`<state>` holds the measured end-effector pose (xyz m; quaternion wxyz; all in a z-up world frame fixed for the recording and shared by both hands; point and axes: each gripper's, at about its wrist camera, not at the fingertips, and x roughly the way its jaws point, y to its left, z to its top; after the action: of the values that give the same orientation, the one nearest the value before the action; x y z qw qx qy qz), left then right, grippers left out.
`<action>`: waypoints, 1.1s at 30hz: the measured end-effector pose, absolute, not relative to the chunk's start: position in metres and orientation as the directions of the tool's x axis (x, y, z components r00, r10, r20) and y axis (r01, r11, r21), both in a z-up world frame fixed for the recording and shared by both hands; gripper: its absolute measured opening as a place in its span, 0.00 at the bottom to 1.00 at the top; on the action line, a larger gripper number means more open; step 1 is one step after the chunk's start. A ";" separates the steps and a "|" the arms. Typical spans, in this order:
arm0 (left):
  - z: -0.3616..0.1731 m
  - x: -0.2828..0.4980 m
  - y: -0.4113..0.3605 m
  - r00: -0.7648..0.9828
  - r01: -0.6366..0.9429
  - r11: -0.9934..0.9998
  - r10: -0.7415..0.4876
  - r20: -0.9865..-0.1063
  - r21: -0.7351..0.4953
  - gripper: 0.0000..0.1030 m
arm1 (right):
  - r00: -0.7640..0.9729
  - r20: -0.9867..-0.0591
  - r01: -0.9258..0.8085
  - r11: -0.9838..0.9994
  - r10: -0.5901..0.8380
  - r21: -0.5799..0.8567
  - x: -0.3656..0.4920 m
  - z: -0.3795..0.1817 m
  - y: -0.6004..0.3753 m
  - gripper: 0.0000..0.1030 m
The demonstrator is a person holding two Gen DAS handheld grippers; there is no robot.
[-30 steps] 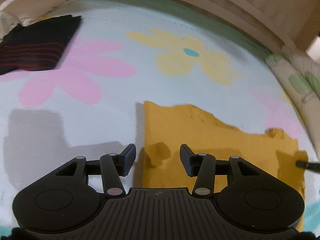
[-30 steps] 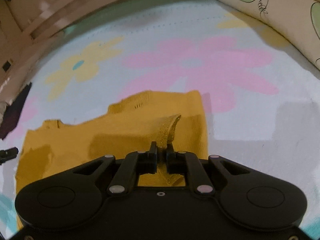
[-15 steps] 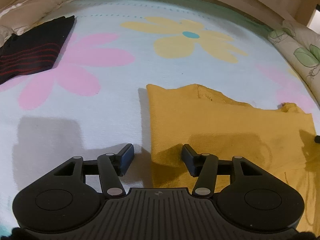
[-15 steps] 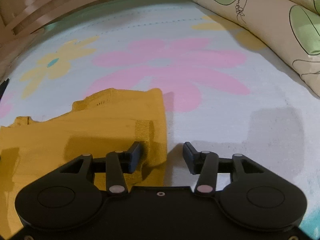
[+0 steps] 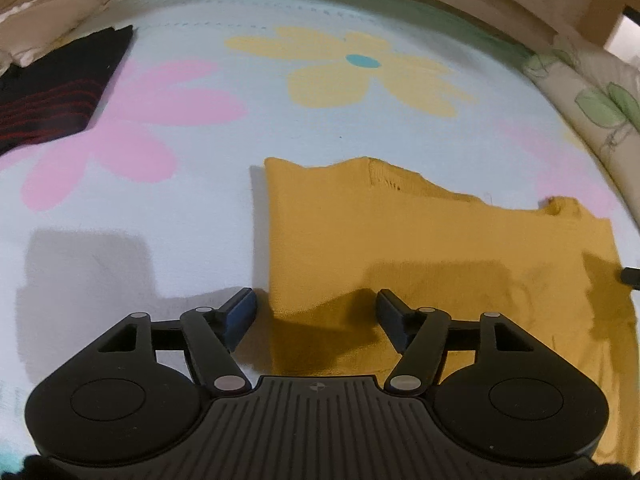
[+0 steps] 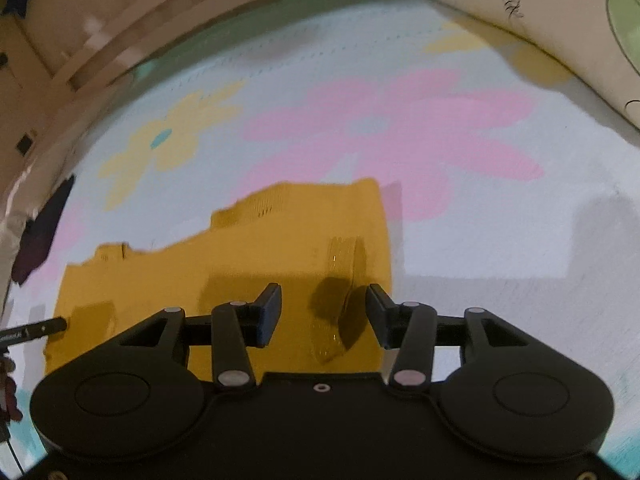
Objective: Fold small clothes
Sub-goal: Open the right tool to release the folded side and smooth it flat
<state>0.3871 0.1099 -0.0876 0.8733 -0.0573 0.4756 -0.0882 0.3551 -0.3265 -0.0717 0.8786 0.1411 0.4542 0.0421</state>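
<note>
A mustard-yellow knit garment [image 5: 420, 248] [image 6: 240, 264] lies flat on the flowered sheet, folded to a rough rectangle. My left gripper [image 5: 316, 312] hovers over its near left corner. Its jaws are opening, with the cloth's edge between them and neither pad pressing it. My right gripper [image 6: 324, 312] is over the garment's right end. Its jaws are closing around a raised ribbed strip of the yellow cloth [image 6: 344, 280], and the pads stand clear of it. A fingertip of the right gripper [image 5: 630, 276] shows at the left wrist view's right edge.
A black garment with red stripes [image 5: 52, 92] [image 6: 40, 232] lies at the far left of the sheet [image 5: 200, 220]. A leaf-print pillow [image 5: 592, 108] [image 6: 540, 20] bounds the right side. A wooden rail [image 6: 120, 52] runs along the back.
My right gripper, shut on a yellow strip a second ago, has let it go; the strip now rests on the garment. My left gripper's jaws have spread wider.
</note>
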 end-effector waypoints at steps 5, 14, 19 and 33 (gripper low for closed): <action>-0.088 0.389 0.114 0.530 0.093 0.975 -0.220 -0.819 -0.201 0.65 | 0.550 -0.807 0.015 0.963 0.216 0.268 0.358 -0.070 -0.316 0.17; -0.088 0.389 0.115 0.529 0.096 0.972 -0.231 -0.817 -0.213 0.68 | 0.534 -0.842 0.085 0.985 0.080 0.148 0.359 -0.069 -0.313 0.26; -0.091 0.390 0.113 0.528 0.101 0.968 -0.249 -0.812 -0.231 0.82 | 0.573 -0.818 0.116 0.984 0.043 0.133 0.355 -0.069 -0.315 0.58; -0.100 0.383 0.087 0.561 0.141 0.982 -0.184 -0.807 -0.126 0.99 | 0.545 -0.836 0.029 0.995 0.064 0.095 0.363 -0.101 -0.282 1.00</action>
<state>0.3834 0.0869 -0.0997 0.8830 -0.0235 0.4596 -0.0920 0.3633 -0.2819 -0.1010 0.8777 0.0485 0.4767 0.0100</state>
